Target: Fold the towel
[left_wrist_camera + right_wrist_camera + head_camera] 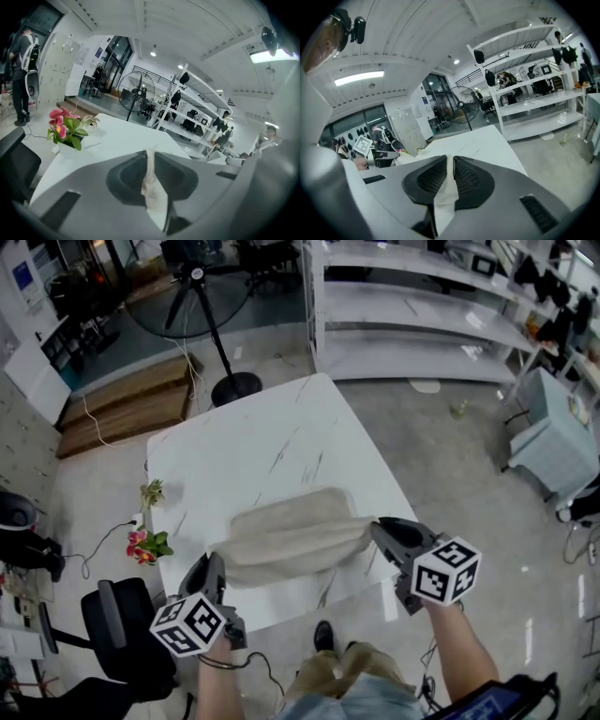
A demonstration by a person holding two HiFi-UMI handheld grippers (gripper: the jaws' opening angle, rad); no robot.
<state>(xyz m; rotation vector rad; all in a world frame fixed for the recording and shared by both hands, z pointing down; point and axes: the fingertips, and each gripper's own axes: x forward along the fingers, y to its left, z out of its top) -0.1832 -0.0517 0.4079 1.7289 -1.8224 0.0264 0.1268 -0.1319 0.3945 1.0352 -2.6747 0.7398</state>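
A beige towel (286, 535) hangs in a sagging band above the near half of the white marble table (253, 451), lifted by its two near corners. My left gripper (214, 568) is shut on the left corner; a strip of the cloth (151, 187) shows pinched between its dark pads. On the other side, my right gripper (377, 529) is shut on the right corner, and the cloth (446, 194) runs down between its ribbed pads. Both grippers point away from me, a little below level.
A pot of pink flowers (145, 547) and a smaller plant (151, 493) stand at the table's left edge. A black office chair (117, 624) is at my left. A standing fan (202, 306) and white shelving (422, 306) lie beyond the table.
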